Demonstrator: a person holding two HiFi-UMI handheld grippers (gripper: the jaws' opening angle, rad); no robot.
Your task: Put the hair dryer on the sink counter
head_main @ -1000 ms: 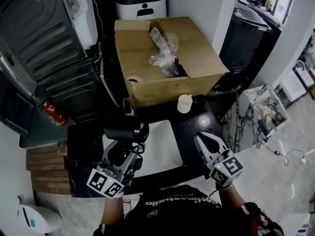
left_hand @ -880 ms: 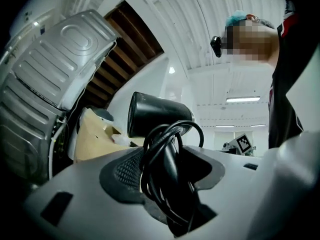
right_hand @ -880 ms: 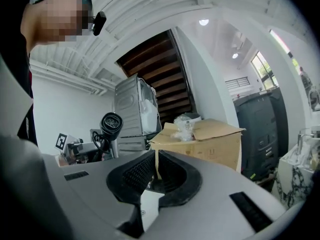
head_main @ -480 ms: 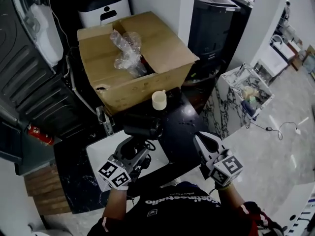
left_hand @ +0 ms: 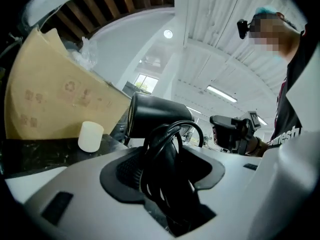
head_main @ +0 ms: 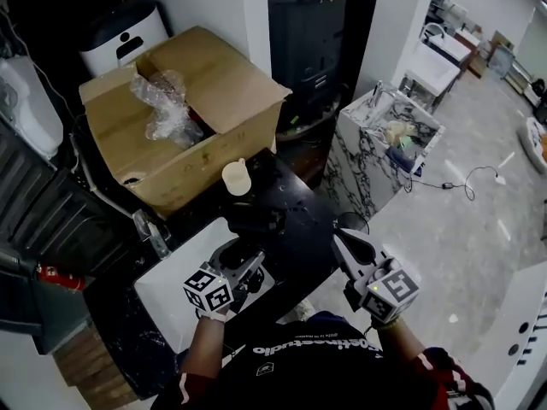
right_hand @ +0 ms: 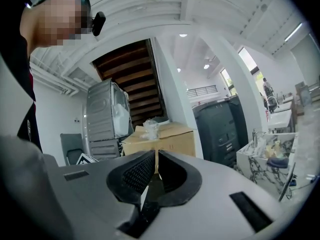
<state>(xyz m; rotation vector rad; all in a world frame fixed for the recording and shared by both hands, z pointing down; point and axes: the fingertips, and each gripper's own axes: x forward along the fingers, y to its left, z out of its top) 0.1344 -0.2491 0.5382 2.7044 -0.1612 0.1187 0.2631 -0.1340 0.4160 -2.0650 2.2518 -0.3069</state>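
Black stone counter (head_main: 301, 229) fills the middle of my head view, with a white sink (head_main: 167, 295) set into it at the left. Behind the sink stands 1 open cardboard box (head_main: 231, 92), and in it lies a crumpled clear plastic bag (head_main: 161, 105); I cannot make out anything else inside. Just in front of the box, 1 white cup (head_main: 237, 178) stands upright on the counter; what it holds I cannot tell. Off to the right, apart from the counter, an open-topped marble-patterned bin (head_main: 359, 156) holds a jumble of yellowish and blue-green items too small for me to name. My left gripper (head_main: 242, 261) has its jaws clamped on the handle of the black hair dryer (head_main: 254, 220), with the coiled black cord (left_hand: 165, 149) bunched between the pads alongside the handle. The dryer's barrel lies level above the jaws, over the counter at the sink's far right corner and near the cup; whether it touches the stone I cannot tell. My right gripper (head_main: 353, 244) hangs past the counter's right edge, over the pale floor, its 2 jaws drawn together with only a thin slit between the pads and nothing in it.
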